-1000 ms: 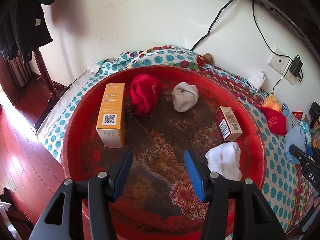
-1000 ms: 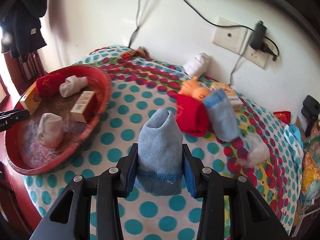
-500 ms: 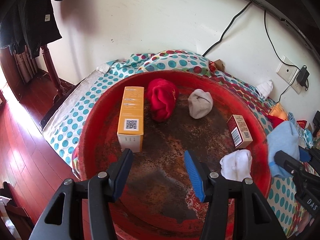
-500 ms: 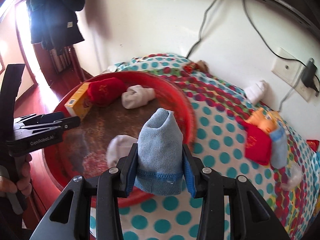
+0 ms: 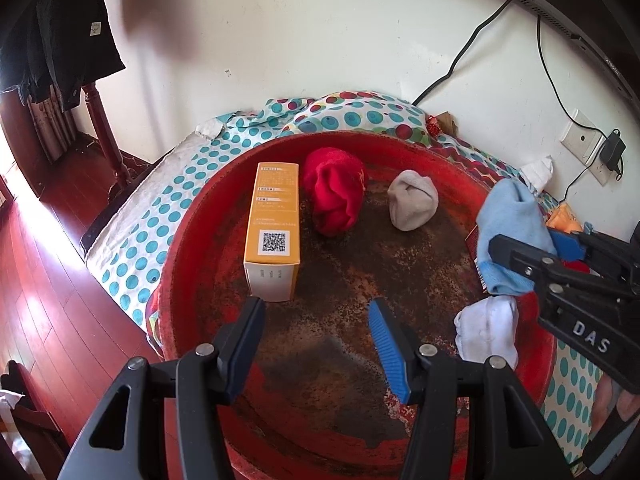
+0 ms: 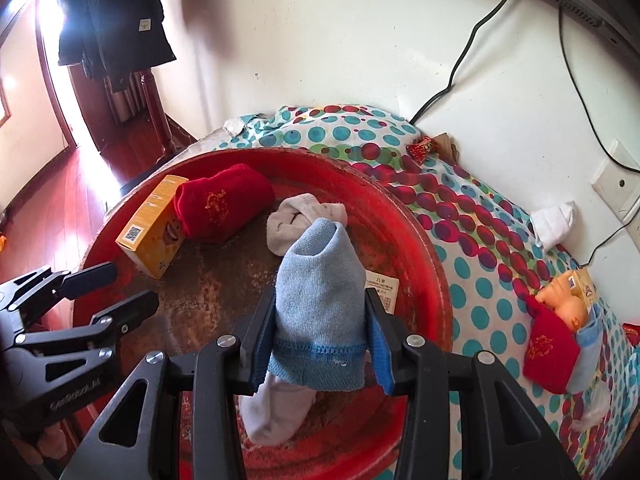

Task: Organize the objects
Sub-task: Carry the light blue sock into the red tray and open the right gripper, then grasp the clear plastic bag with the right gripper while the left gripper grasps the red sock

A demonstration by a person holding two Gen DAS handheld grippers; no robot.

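A round red tray (image 5: 188, 240) (image 6: 436, 276) lies on a dotted cloth. In it are an orange box (image 5: 274, 228) (image 6: 154, 226), a red sock roll (image 5: 334, 190) (image 6: 222, 208), a grey sock roll (image 5: 412, 204) (image 6: 298, 218), a white sock roll (image 5: 486, 332) (image 6: 274, 412) and a small box (image 6: 384, 290). My right gripper (image 6: 320, 340) is shut on a light blue sock (image 6: 322, 304) (image 5: 510, 232) and holds it over the tray's right side. My left gripper (image 5: 316, 336) is open and empty above the tray's near part.
On the cloth right of the tray lie a red sock (image 6: 550, 352), a blue sock (image 6: 588, 340), an orange toy (image 6: 564, 300) and a white roll (image 6: 554, 222). A wall socket with cables (image 5: 584, 146) is behind. Wooden floor (image 5: 44, 272) lies left.
My right gripper carried the blue sock left, from over the cloth to over the tray. The left gripper drew back slightly and stayed open.
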